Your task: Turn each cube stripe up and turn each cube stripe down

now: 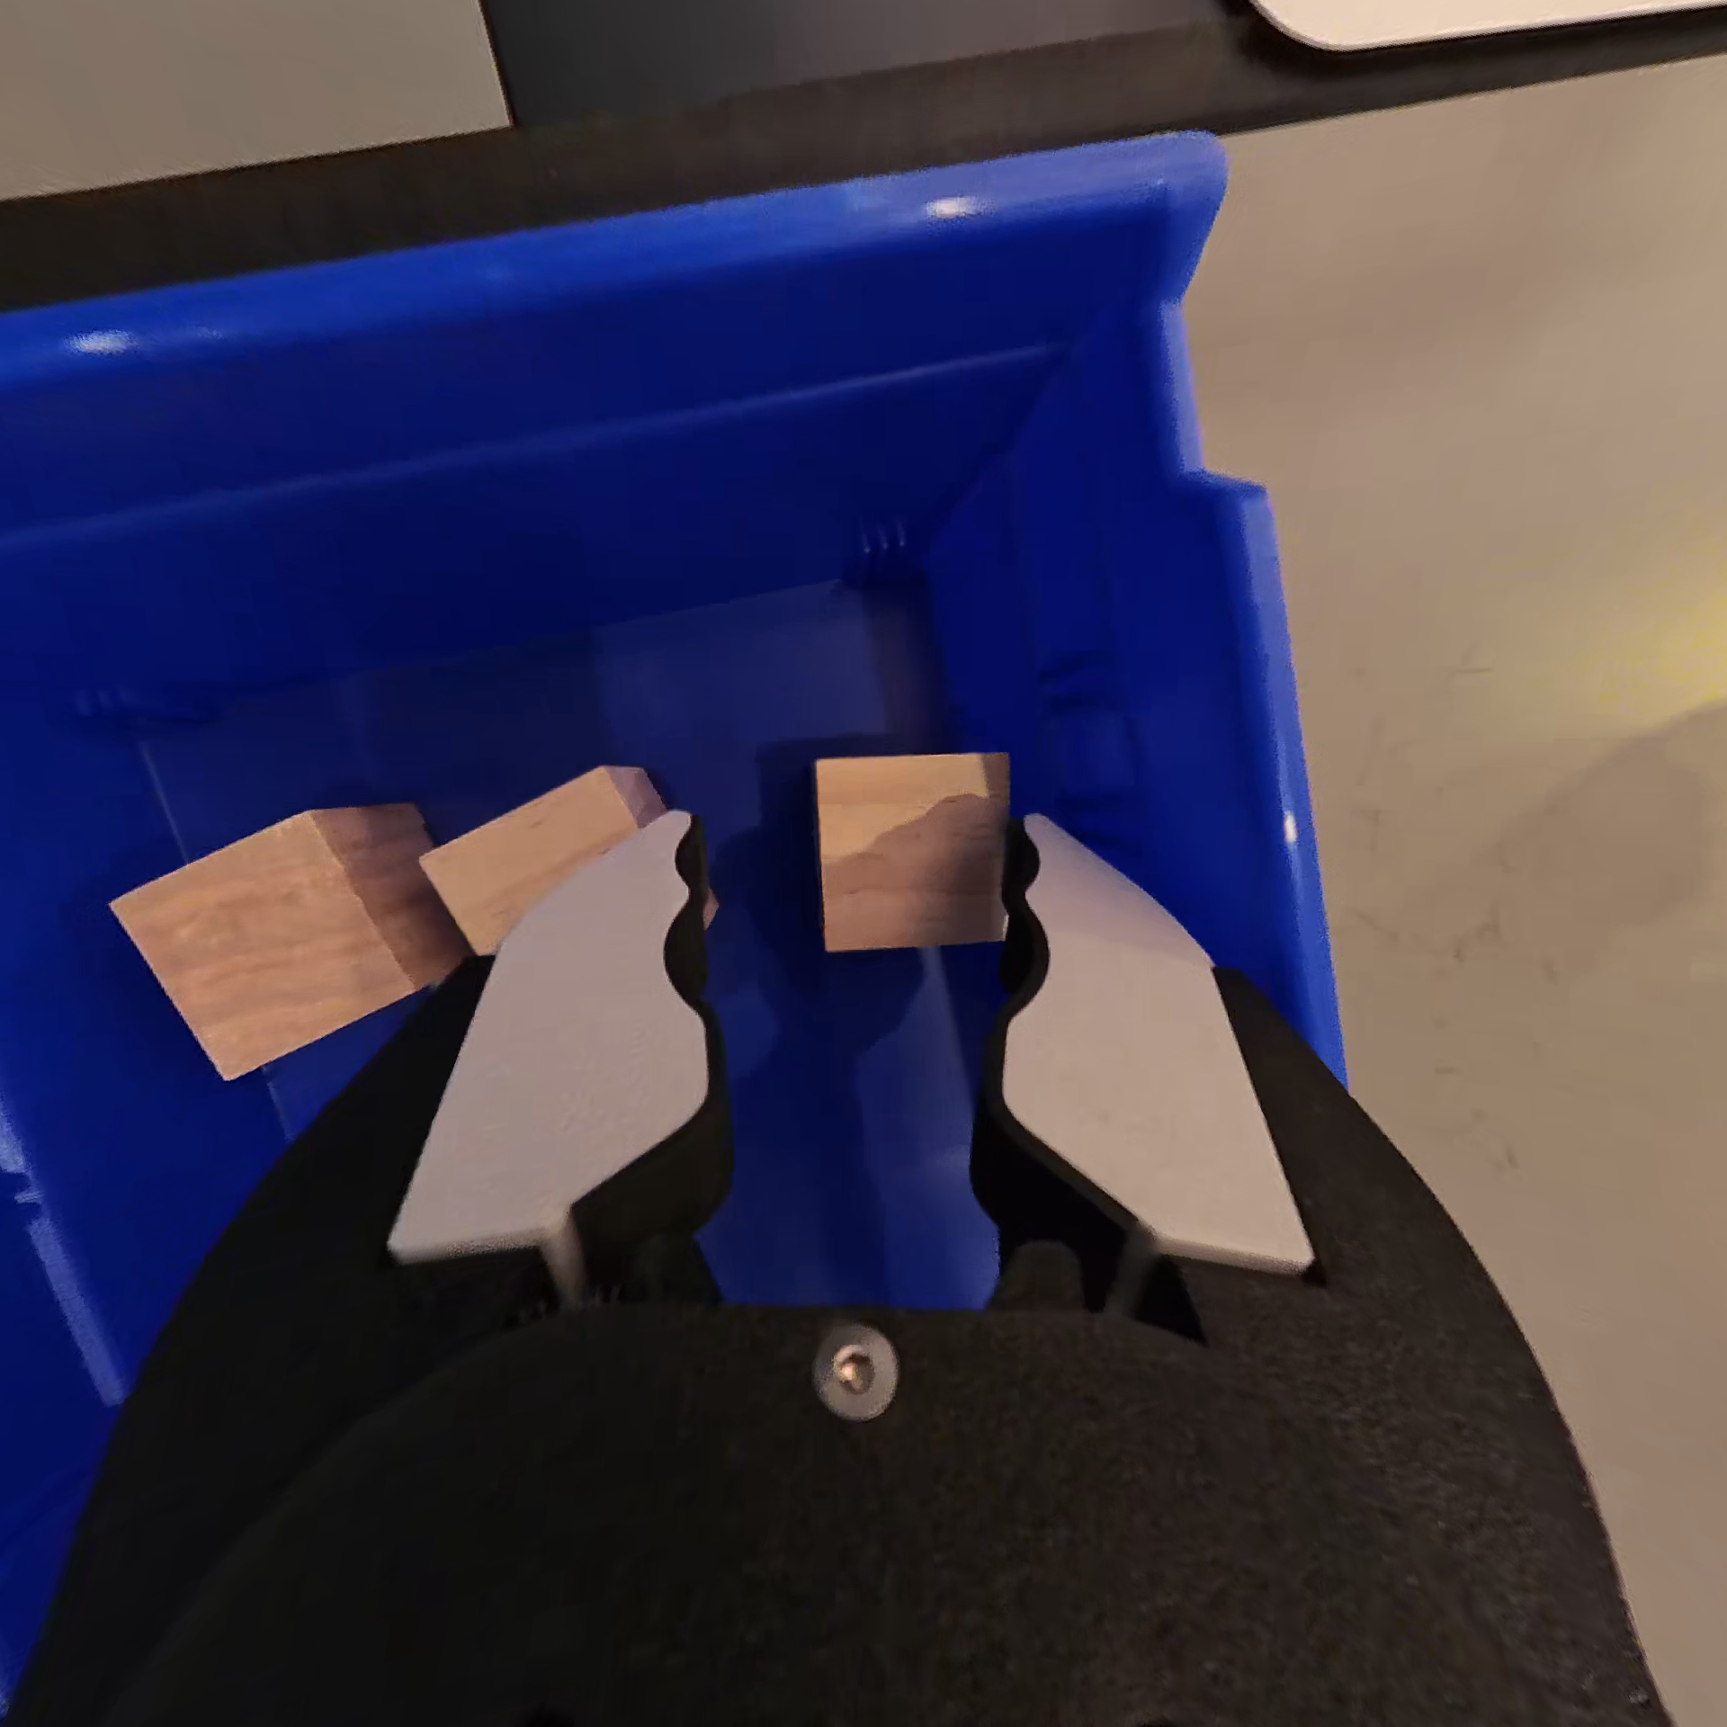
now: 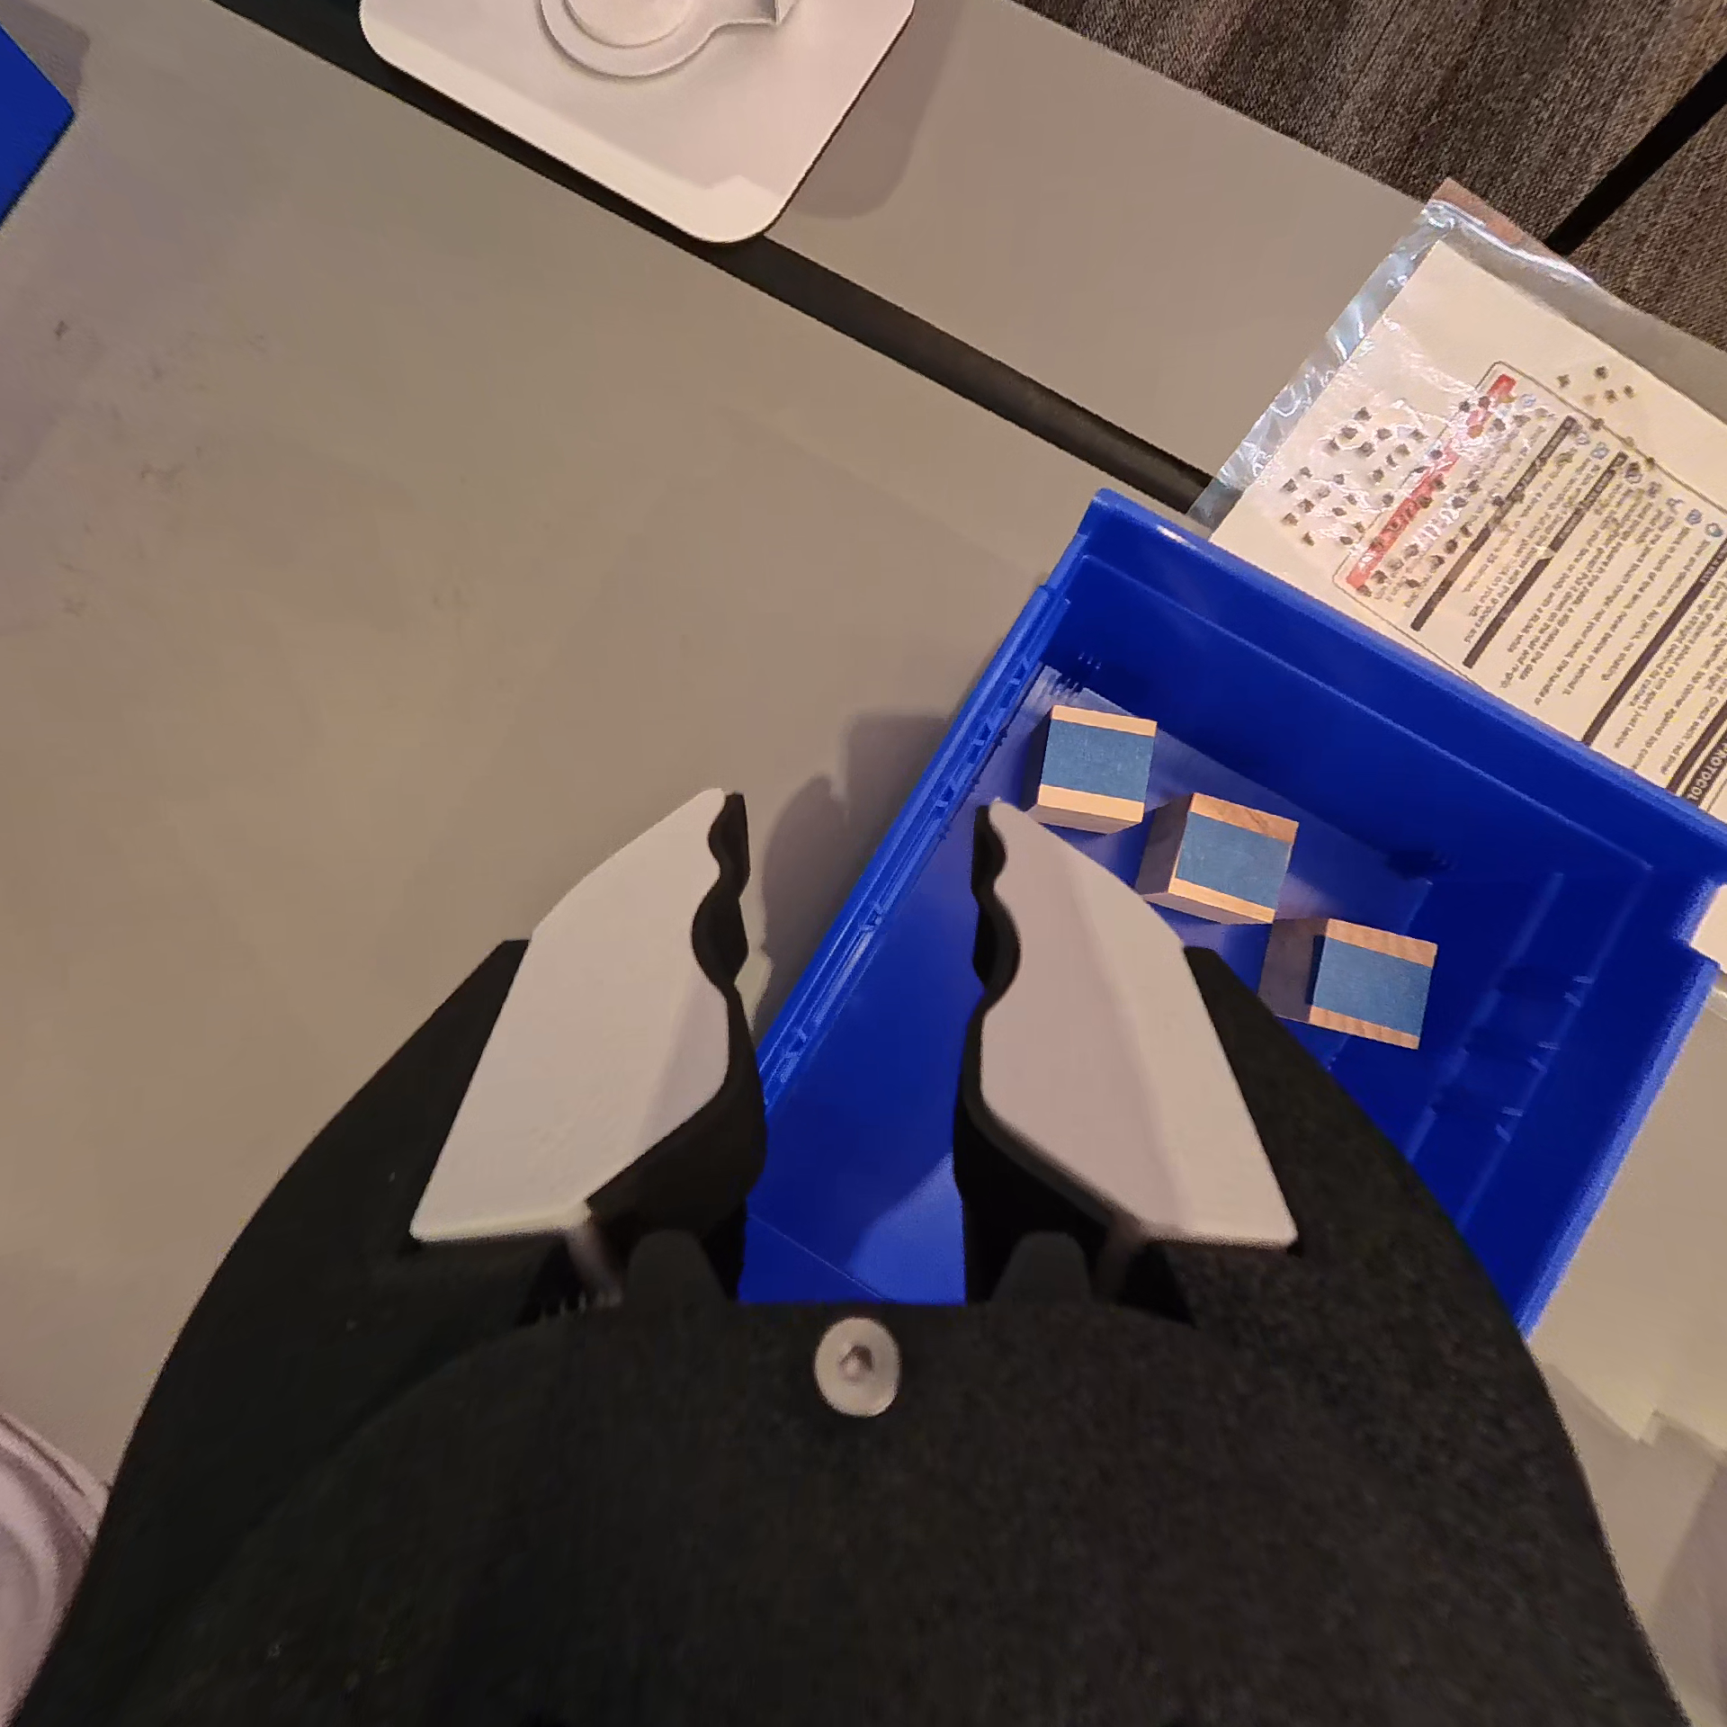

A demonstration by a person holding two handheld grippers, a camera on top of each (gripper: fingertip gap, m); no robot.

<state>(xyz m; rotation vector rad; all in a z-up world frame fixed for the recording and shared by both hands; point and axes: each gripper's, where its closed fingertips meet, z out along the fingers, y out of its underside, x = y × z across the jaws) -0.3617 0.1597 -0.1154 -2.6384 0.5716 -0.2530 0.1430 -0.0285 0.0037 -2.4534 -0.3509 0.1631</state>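
Note:
In the left wrist view, three plain wooden cubes lie in a blue bin (image 1: 561,392) with no stripe showing: one at left (image 1: 280,934), one in the middle (image 1: 542,860) partly behind my left finger, one at right (image 1: 911,850). My left gripper (image 1: 855,832) is open above the bin floor, the right cube beside its right fingertip. In the right wrist view, a second blue bin (image 2: 1402,692) holds three cubes with blue stripes up: far (image 2: 1093,780), middle (image 2: 1224,869), near (image 2: 1364,981). My right gripper (image 2: 860,822) is open and empty over the bin's left wall.
The bins stand on a grey table (image 2: 374,561). A white tray (image 2: 635,103) lies at the table's far edge. A printed sheet in a clear sleeve (image 2: 1495,486) lies behind the right bin. A black strip (image 1: 841,103) runs behind the left bin.

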